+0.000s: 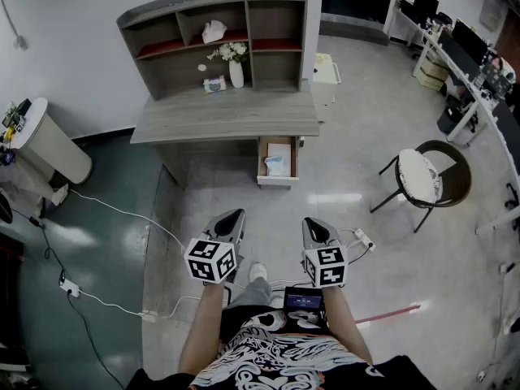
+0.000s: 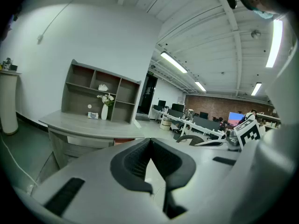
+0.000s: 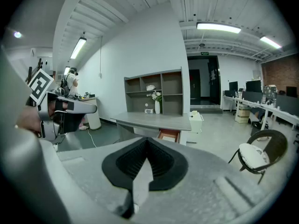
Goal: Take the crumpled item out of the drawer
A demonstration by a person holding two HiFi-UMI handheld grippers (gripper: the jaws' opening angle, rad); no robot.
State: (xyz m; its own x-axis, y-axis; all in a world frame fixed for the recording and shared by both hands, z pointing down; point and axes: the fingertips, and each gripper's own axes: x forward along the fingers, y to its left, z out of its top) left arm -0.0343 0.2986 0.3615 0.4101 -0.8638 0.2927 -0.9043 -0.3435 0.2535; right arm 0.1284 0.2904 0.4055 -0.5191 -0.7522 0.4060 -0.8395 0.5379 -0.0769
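Currently, at the far left of the head view, I note a white round bin [image 1: 50, 147] against the wall, with a white cable [image 1: 114, 210] trailing from it across the floor.

The left gripper [image 1: 231, 216] is held low over the floor in front of me. Its own view shows the fingertips closed together with nothing between them [image 2: 150, 141].

Beyond it stands a grey desk [image 1: 227, 120] carrying a shelf unit [image 1: 280, 23]. A white vase [image 1: 236, 73] of flowers sits at the foot of the shelves.

Under the desk's right end the drawer [image 1: 262, 162] is pulled open. The crumpled item [image 1: 275, 166], pale in colour, lies inside it on a white sheet, well apart from both grippers.

The right gripper [image 1: 315, 224] is level with the left one, its fingertips likewise closed on nothing [image 3: 147, 141].

Further right, a round chair [image 1: 426, 175] with a white seat stands well clear of the desk.
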